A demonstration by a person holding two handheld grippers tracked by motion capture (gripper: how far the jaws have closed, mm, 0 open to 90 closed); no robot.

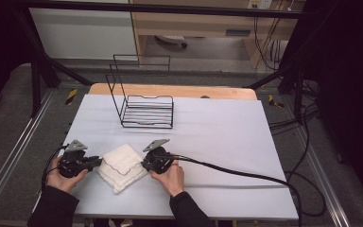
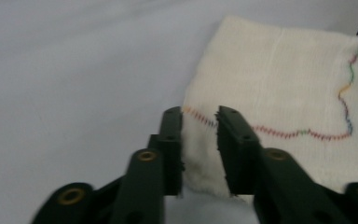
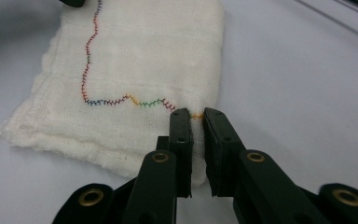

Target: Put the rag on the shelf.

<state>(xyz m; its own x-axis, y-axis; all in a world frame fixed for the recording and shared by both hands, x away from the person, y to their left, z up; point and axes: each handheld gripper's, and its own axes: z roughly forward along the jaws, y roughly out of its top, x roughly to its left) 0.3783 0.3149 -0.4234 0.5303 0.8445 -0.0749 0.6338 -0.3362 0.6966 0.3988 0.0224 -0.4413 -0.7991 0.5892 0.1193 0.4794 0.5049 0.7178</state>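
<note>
- The table's [image 1: 227, 137] pale grey cover runs wide and bare to my right and ahead of me; its near edge lies just behind my hands, and its left edge is close beside my left hand [image 1: 62, 178].
- A black wire rack [image 1: 144, 106] stands upright toward the far side of the table, well apart from the cloth, with bare cover between them.
- A black cable [image 1: 236, 171] trails from my right claw across the cover toward the right edge.
- The folded white cloth [image 1: 121, 166] lies flat near the front left of the table, between my two claws, turned so a corner points away from me.
- It is a soft, loosely woven cream cloth in several layers, the lower layers showing as stepped edges; a zigzag line of many-coloured stitching [image 3: 121, 101] runs along the hem of the top layer and turns a corner.
- My left claw [image 2: 199, 122] is at the cloth's left edge. Its jaws stand a little apart with a fold of the cloth's edge between them; the cloth fills the gap and the pads look to be pressing it, though loosely.
- My right claw [image 3: 196, 116] is at the opposite edge, jaws nearly together, pinching a thin fold of the cloth right where the stitching crosses the hem.
- In the high view my left claw [image 1: 97, 163] and right claw [image 1: 144, 165] both lie low and level, pointing inward at each other across the cloth, my right hand [image 1: 170, 177] behind its claw.
</note>
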